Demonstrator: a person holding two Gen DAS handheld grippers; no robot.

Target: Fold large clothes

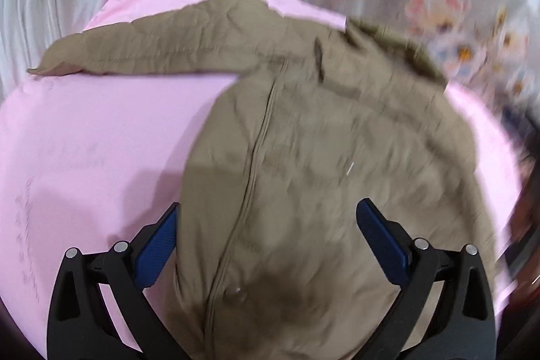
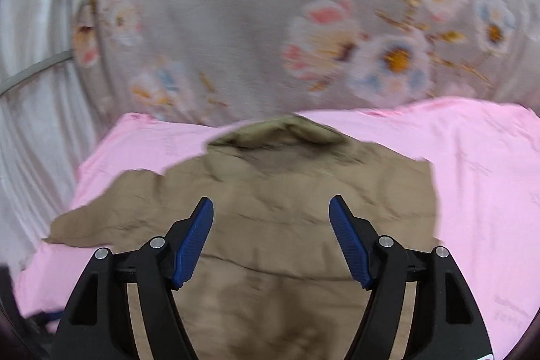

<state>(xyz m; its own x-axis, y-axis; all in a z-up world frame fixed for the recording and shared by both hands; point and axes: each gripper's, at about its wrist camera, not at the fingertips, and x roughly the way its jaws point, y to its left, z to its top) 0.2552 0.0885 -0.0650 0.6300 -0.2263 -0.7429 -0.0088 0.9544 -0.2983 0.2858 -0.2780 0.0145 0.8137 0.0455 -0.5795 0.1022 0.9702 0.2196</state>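
Observation:
A tan quilted jacket (image 1: 303, 157) lies on a pink sheet (image 1: 101, 140). Its front closure with a snap runs up the middle, and one sleeve (image 1: 135, 49) stretches out to the left. My left gripper (image 1: 266, 211) hovers open over the jacket's lower part, its blue pads wide apart with nothing pinched. In the right wrist view the same jacket (image 2: 287, 208) is spread below, collar end (image 2: 287, 134) away from me. Above the cloth, my right gripper (image 2: 271, 204) is open and its pads touch nothing.
The pink sheet (image 2: 489, 174) covers the work surface around the jacket. Behind it hangs a grey floral cloth (image 2: 270, 22). White pleated fabric (image 2: 33, 123) stands at the left, with a grey cable (image 2: 37, 66) across it.

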